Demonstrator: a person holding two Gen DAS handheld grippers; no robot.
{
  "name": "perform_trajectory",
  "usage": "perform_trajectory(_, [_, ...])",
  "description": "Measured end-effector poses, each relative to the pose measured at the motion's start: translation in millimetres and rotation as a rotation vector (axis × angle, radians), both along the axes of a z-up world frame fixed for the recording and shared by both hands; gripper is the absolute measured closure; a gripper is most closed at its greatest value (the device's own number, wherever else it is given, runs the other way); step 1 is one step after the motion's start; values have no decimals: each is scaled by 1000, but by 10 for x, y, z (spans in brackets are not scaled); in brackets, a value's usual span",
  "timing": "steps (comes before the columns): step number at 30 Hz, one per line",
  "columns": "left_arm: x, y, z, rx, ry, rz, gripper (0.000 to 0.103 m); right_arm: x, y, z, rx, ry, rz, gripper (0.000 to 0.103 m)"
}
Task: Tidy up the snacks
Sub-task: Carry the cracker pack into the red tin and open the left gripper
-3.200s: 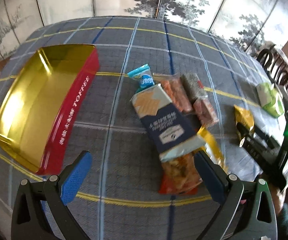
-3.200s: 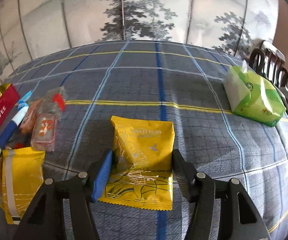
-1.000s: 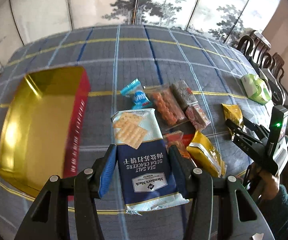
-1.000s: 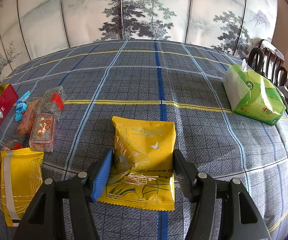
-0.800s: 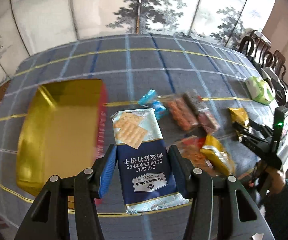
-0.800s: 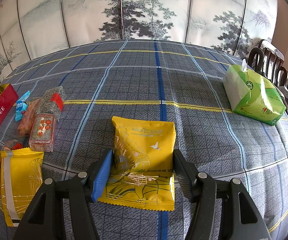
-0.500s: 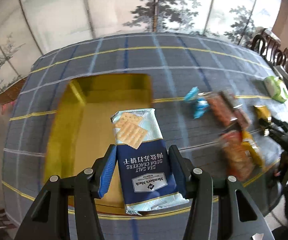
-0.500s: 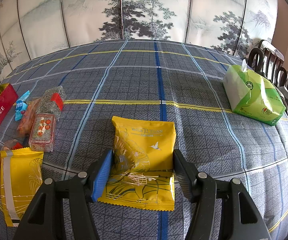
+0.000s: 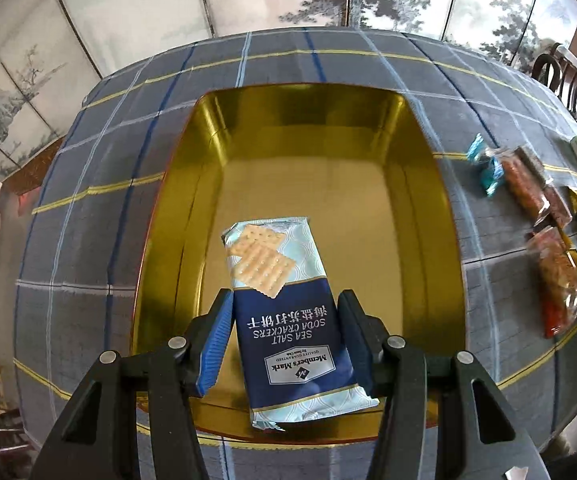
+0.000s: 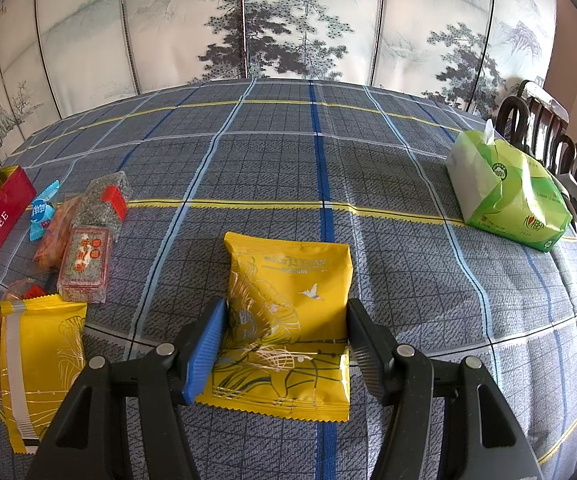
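No snack lies loose in the gold tin; left tongs clamp the cracker pack above it, right tongs grip a yellow pouch, several remain on the desk.

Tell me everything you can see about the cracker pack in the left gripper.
The soda cracker pack is a glossy foil packet, navy with a pale blue patterned end picturing two crackers, printed "Sea Salt Soda Crackers, Member's Mark". The left gripper clamps its sides, holding it lengthwise above the gold tin tray. Whether it touches the floor is unclear.

Navy/teal soda cracker pack over gold tin, yellow pouch flat on cloth, other snacks w/ it
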State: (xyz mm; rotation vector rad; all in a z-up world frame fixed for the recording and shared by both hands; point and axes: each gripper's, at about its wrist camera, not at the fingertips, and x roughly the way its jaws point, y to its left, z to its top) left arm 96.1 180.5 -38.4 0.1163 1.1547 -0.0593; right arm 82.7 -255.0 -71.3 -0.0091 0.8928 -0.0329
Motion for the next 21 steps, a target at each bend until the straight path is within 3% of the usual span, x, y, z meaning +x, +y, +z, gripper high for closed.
perform_trajectory(21, [-59, -41, -101, -11, 17, 9, 54, -10, 8, -5, -2, 1, 0, 41])
